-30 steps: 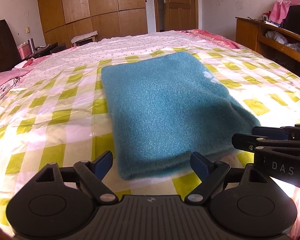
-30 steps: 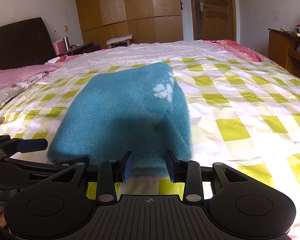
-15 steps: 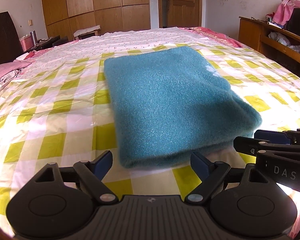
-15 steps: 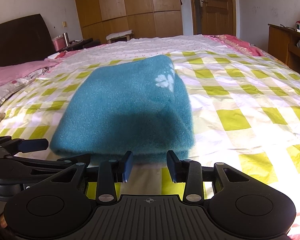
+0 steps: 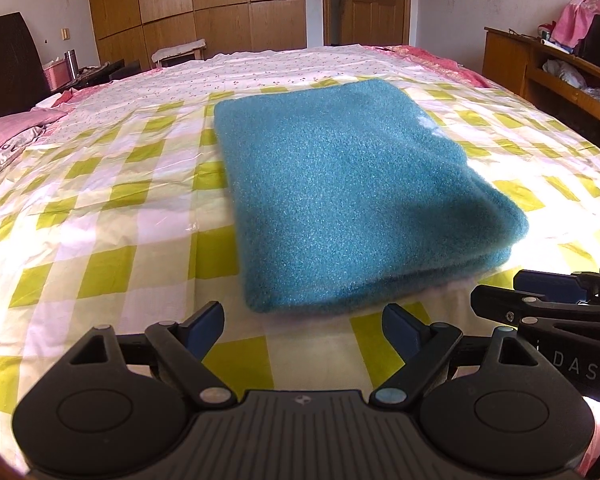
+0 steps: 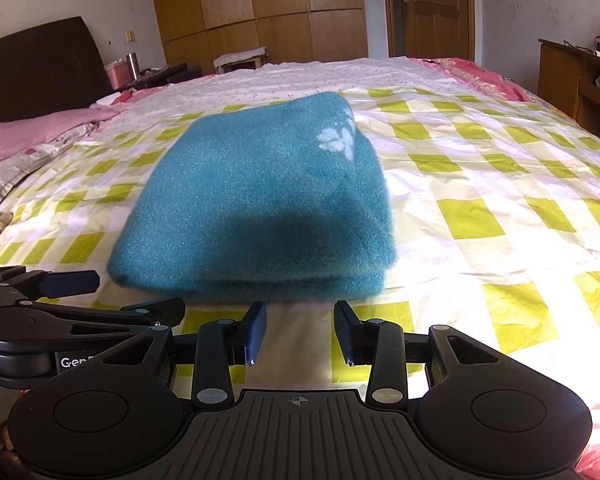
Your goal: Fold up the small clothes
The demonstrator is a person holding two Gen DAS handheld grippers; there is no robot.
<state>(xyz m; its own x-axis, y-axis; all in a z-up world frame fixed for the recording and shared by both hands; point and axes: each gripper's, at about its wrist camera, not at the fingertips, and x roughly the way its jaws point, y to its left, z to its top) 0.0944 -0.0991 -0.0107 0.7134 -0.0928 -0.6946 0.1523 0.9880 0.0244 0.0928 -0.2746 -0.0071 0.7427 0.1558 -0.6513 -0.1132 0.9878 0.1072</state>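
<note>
A folded teal fleece garment (image 5: 340, 196) with a white paw print lay flat on the bed, on a yellow-and-white checked sheet (image 5: 112, 216). The paw print (image 6: 336, 138) sat toward the garment's far right corner in the right wrist view. The garment's near edge showed two stacked layers with a rounded fold at the right corner.

The left claw (image 5: 304, 330) hung just short of the garment's near edge, its blue-padded fingers (image 5: 206, 326) spread wide with only sheet between them and nothing held. The right claw (image 6: 300, 332) sat just before the same near edge, toward the garment's right end, its fingers parted to a moderate gap; its jaws had just been opening a little, and nothing lay between them but sheet. Neither claw touched the garment.

Beyond the garment's far edge the checked sheet gave way to a white sheet with small dots (image 5: 260, 68). Further behind stood a wooden wardrobe (image 5: 196, 4) and a wooden door (image 5: 372, 0). To the garment's left lay a pink pillow (image 6: 28, 136) before a dark headboard (image 6: 36, 68); to its right stood a wooden desk (image 5: 540, 64).
</note>
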